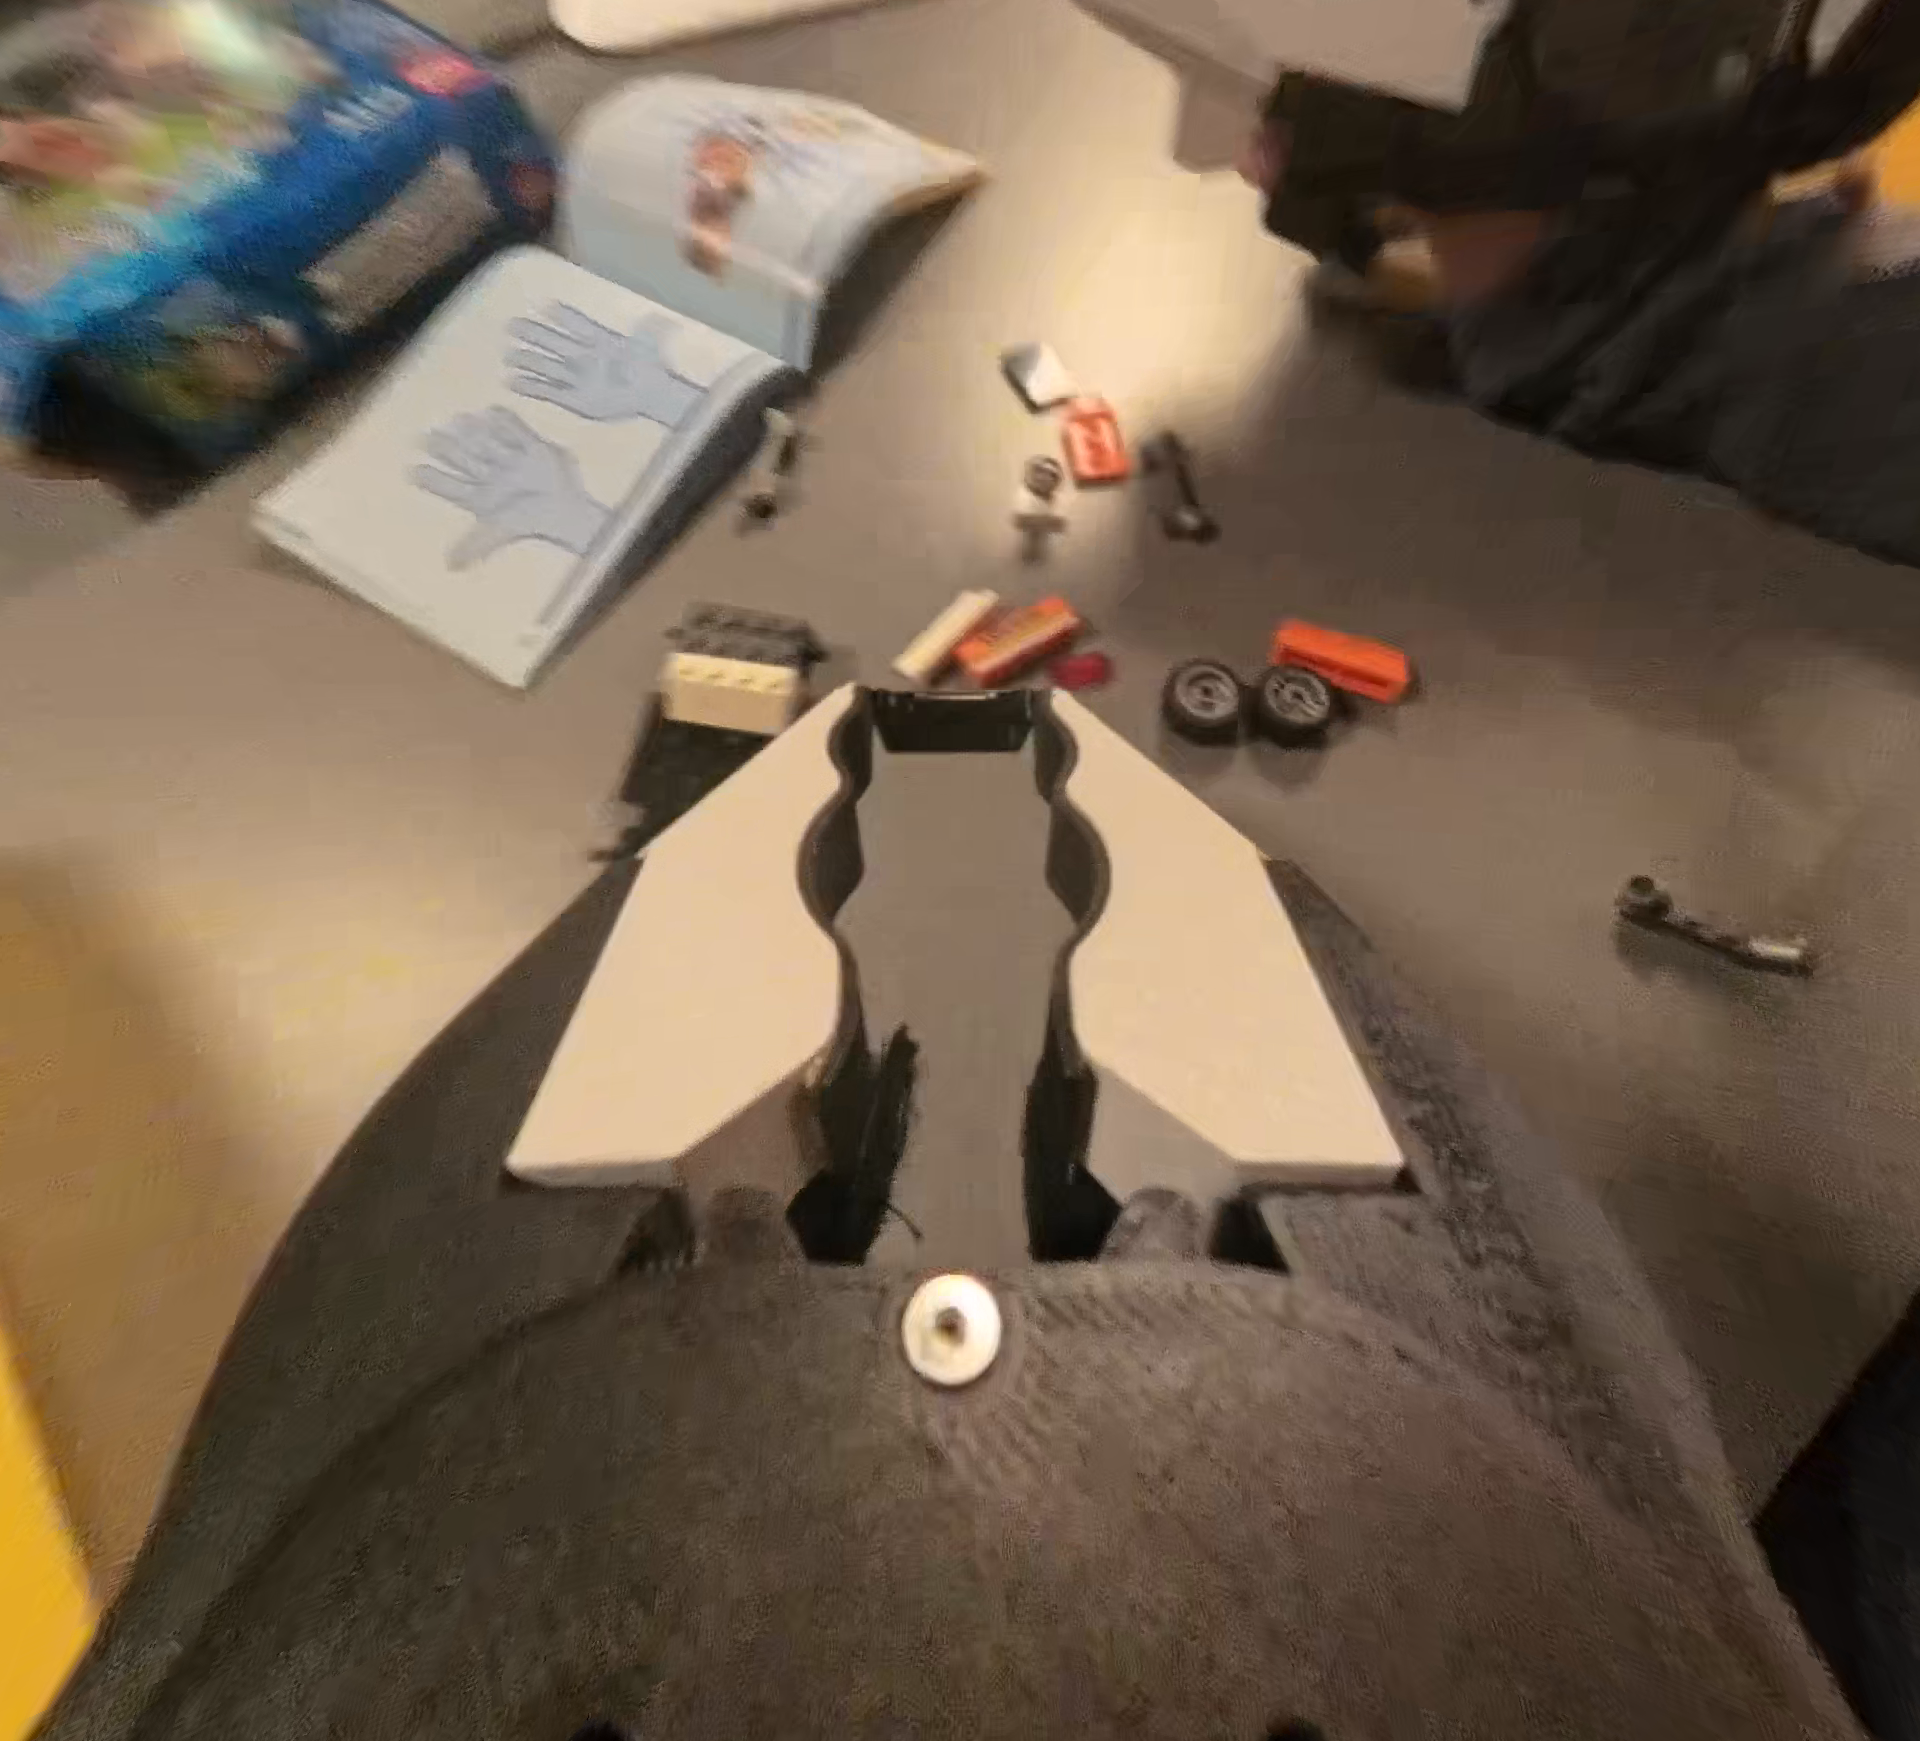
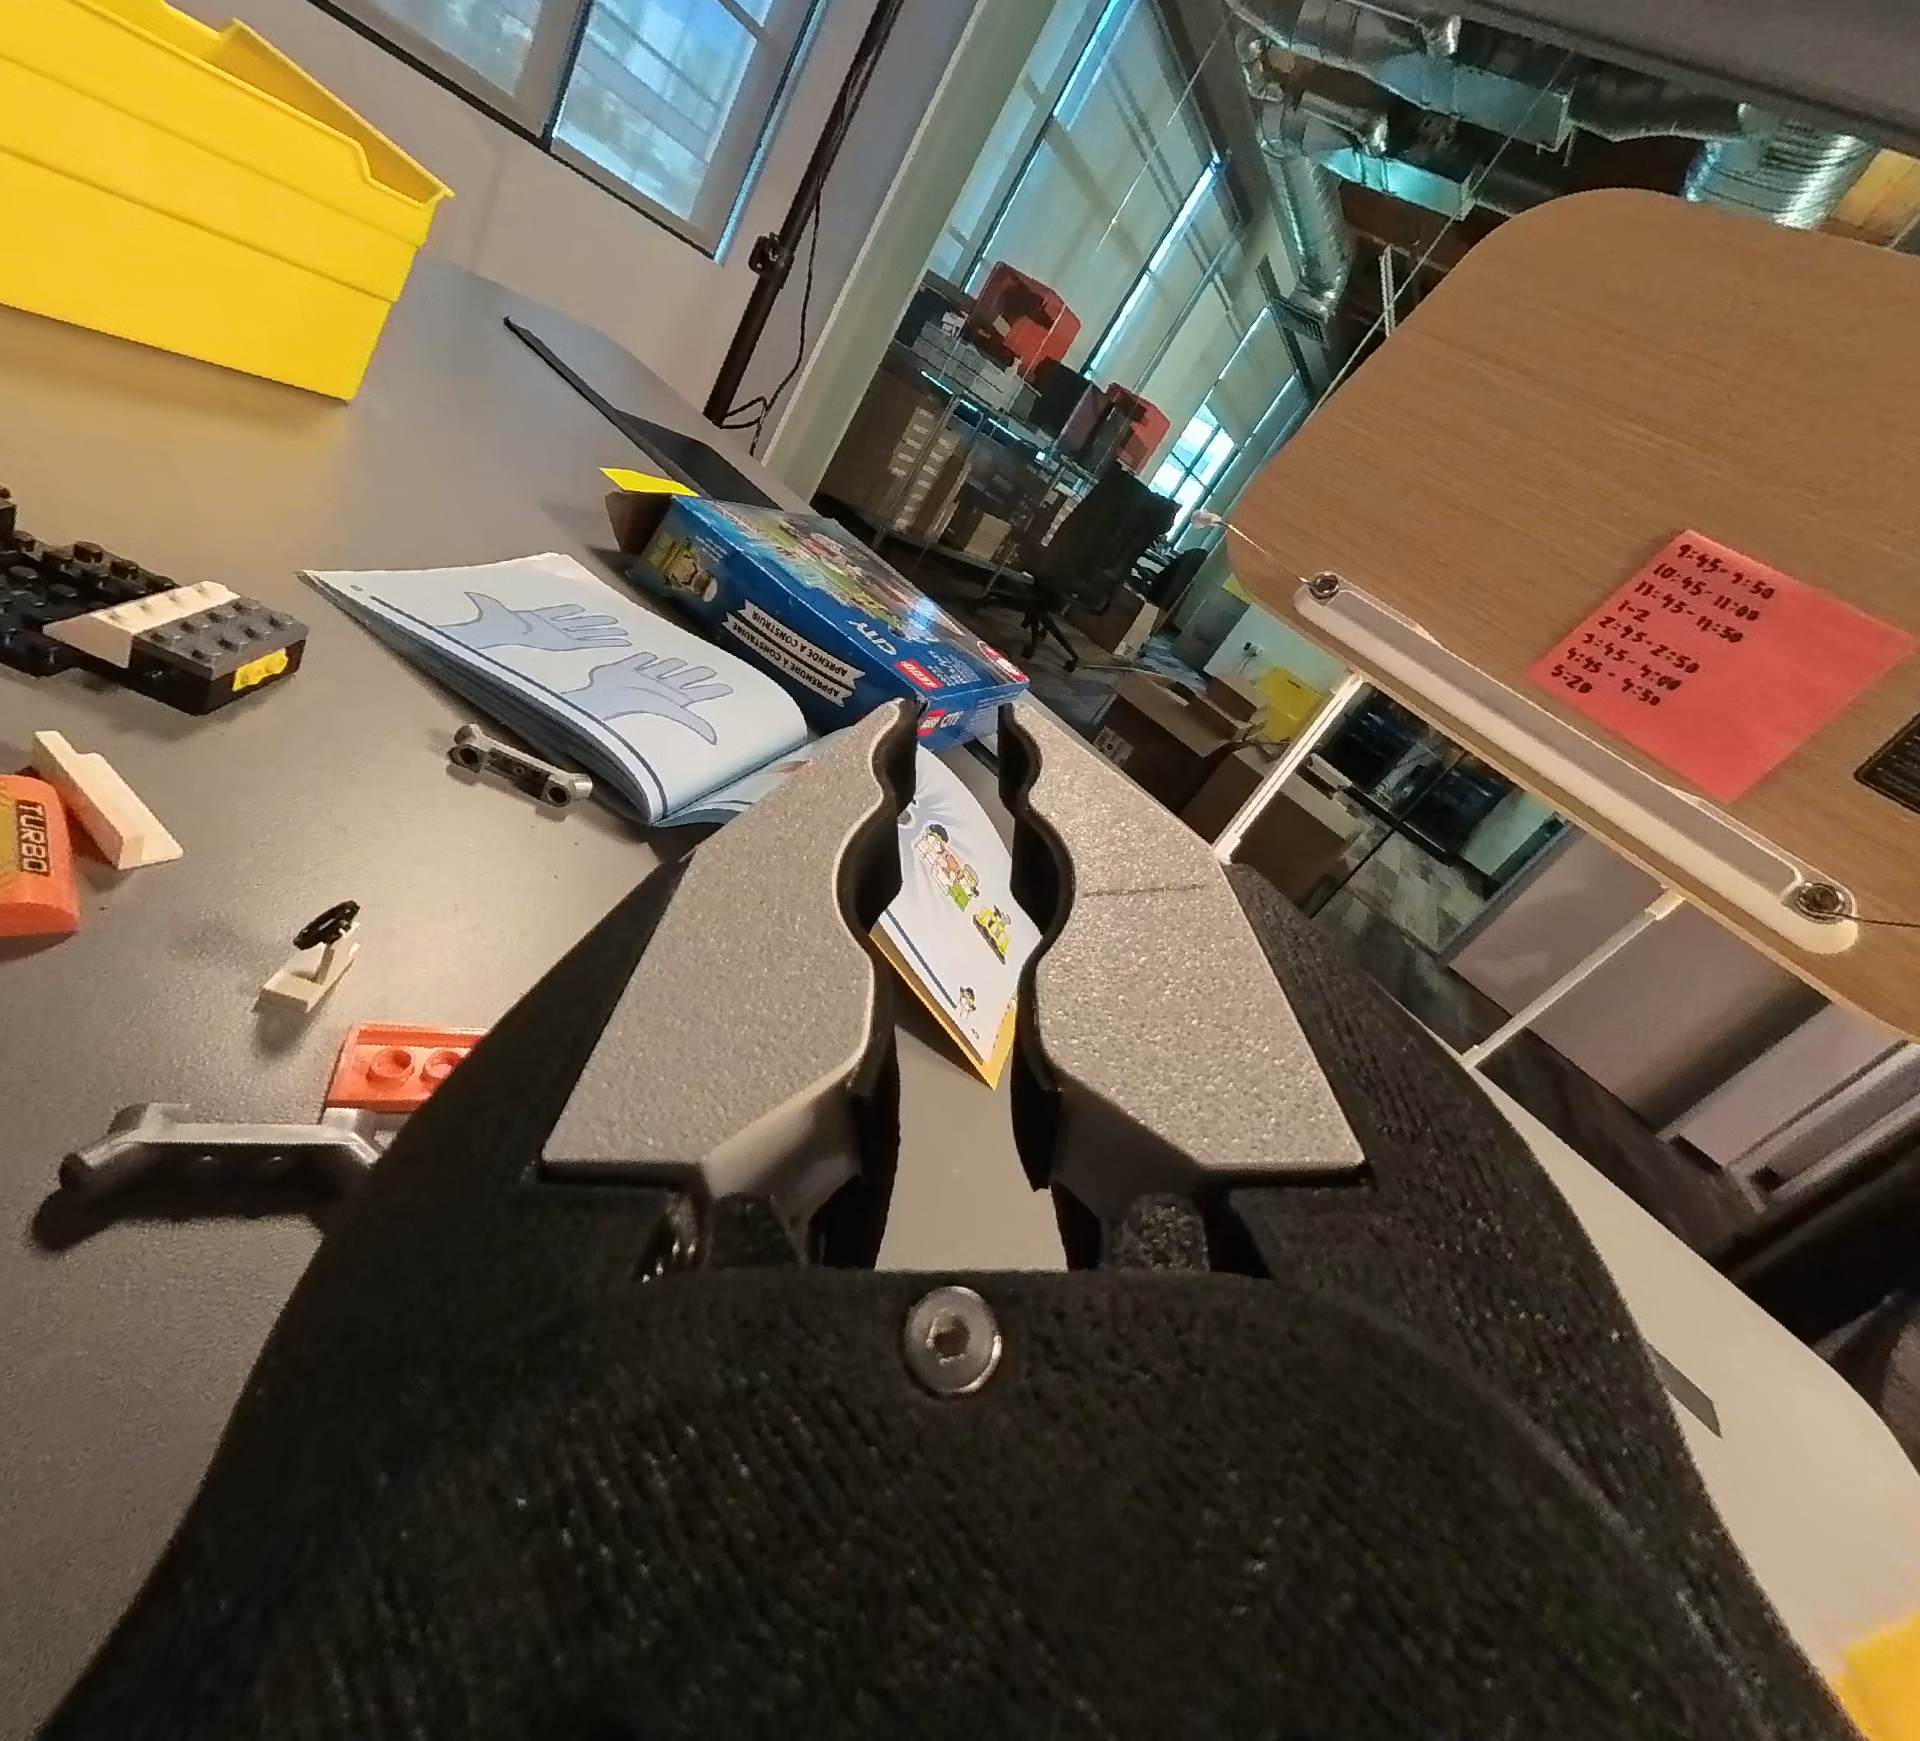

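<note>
Left tongs [image 1: 951, 696]: we log them clenched on a black brick [image 1: 951, 725], above the desk [image 1: 1507, 569]. Right tongs [image 2: 958, 741]: we note them slightly parted and empty, near the booklet [image 2: 582, 663].

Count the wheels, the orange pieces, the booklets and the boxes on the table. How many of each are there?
Wheels: 2
Orange pieces: 3
Open booklet: 1
Blue box: 1
Total: 7
</note>
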The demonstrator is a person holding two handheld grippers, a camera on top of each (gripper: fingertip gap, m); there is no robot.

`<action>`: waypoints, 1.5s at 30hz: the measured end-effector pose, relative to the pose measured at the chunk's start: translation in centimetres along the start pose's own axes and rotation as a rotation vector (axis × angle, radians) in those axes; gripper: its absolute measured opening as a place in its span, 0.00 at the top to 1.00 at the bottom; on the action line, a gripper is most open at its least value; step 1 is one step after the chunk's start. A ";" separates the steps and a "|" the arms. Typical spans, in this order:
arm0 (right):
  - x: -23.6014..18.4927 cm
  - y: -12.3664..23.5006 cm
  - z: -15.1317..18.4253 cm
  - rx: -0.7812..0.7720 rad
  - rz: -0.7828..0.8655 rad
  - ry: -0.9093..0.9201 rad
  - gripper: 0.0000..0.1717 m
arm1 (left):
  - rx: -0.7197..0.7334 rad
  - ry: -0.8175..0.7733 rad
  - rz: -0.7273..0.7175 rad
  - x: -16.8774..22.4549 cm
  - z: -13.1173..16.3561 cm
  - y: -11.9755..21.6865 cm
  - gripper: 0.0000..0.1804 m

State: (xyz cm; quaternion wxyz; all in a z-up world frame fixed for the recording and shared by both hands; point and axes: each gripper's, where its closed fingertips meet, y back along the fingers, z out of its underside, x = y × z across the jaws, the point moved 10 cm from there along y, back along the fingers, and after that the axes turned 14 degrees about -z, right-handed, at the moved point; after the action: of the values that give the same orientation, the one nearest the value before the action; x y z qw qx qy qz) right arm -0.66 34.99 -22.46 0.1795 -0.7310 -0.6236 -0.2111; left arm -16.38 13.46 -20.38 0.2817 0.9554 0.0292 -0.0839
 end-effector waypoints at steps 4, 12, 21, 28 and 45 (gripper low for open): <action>0.0 0.0 0.0 -0.001 -0.001 0.002 0.92 | 0.193 0.134 -0.265 -6.1 -1.2 5.3 0.84; -0.1 0.0 0.0 -0.007 0.002 0.005 0.92 | 0.061 0.317 -0.764 -14.6 2.3 11.5 0.84; -0.1 0.0 0.0 -0.004 -0.004 0.005 0.92 | -0.357 0.498 -0.690 -17.6 6.7 8.4 0.80; -0.1 -0.1 0.0 -0.003 -0.009 0.006 0.92 | -0.324 0.505 -0.857 -17.9 6.4 9.8 0.67; -0.3 -0.2 0.0 -0.009 -0.017 0.015 0.92 | 0.009 -0.160 0.443 1.2 1.1 1.1 0.83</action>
State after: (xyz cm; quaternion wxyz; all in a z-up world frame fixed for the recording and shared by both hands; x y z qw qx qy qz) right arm -0.87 34.79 -22.57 0.1792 -0.7247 -0.6277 -0.2208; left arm -15.20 11.92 -20.95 0.2905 0.9299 -0.2042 -0.0956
